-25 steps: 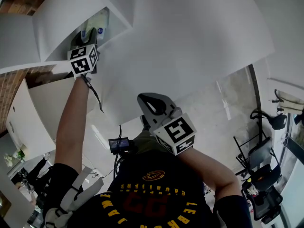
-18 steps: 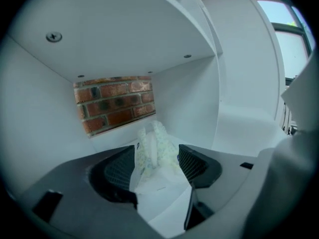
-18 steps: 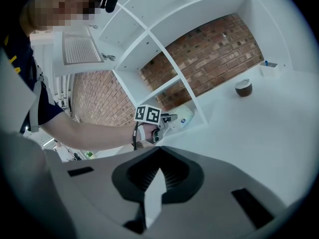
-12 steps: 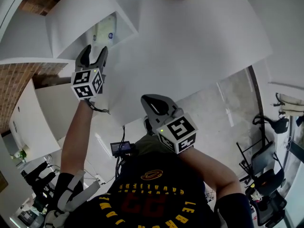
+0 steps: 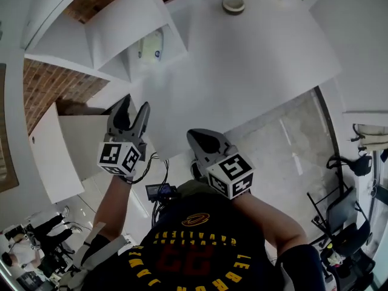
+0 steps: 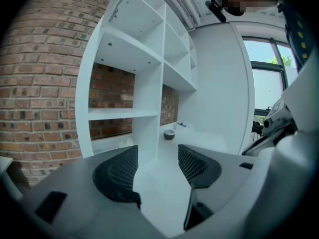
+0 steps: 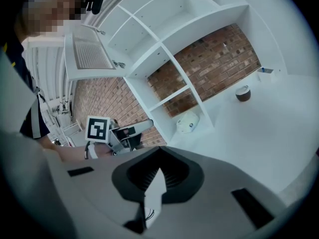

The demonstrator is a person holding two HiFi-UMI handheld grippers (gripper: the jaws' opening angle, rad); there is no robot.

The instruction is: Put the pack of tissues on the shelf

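One pack of tissues (image 5: 151,46) lies inside the shelf (image 5: 115,23). Away from the shelf are two tools: the left hand-held gripper (image 5: 136,104), jaws apart and empty, and the right hand-held gripper (image 5: 199,137), jaws together.

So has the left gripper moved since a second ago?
Yes. The left gripper has drawn back from the shelf compartment where the tissue pack lies, toward the person, jaws open and empty.
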